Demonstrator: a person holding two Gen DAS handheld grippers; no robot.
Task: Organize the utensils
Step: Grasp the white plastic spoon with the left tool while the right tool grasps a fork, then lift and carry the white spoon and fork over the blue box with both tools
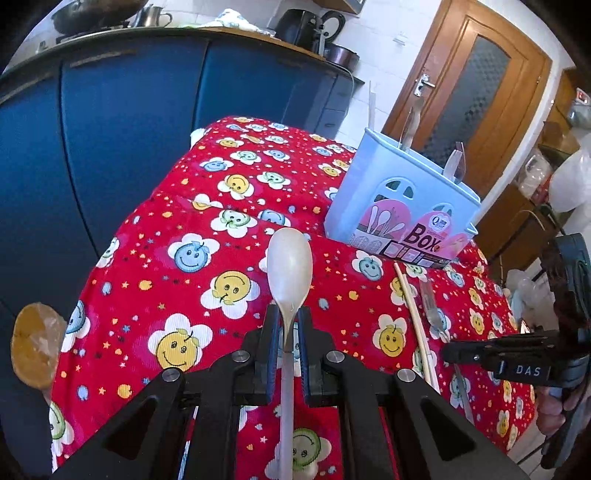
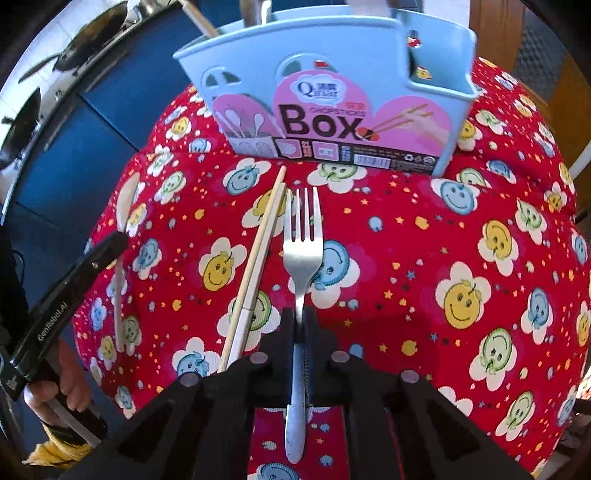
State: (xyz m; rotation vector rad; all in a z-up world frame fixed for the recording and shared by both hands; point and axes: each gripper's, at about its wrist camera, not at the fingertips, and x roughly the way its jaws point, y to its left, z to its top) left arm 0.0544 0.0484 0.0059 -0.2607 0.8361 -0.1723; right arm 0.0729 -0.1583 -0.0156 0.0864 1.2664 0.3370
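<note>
utensil holder (image 2: 325, 74) pink label, upper centre of right wrist view: "Q", "CHOPSTICKS", "Box". left gripper (image 2: 55, 310) arm, lower left: "GenRobot.AI". right gripper (image 1: 517, 362), lower right of left wrist view: "DAS"

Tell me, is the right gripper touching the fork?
Touching. In the right wrist view, the right gripper is shut on the fork, both fingers pressing against its neck just below the tines.

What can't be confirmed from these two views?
- Blue box interior: hidden by its own front wall in both views; compartments unreadable.
- Utensils in it: tops cut by the right-wrist frame edge.
- Spoon handle end: hidden under the left claw.
- Chopsticks near ends: behind the right claw.
</note>
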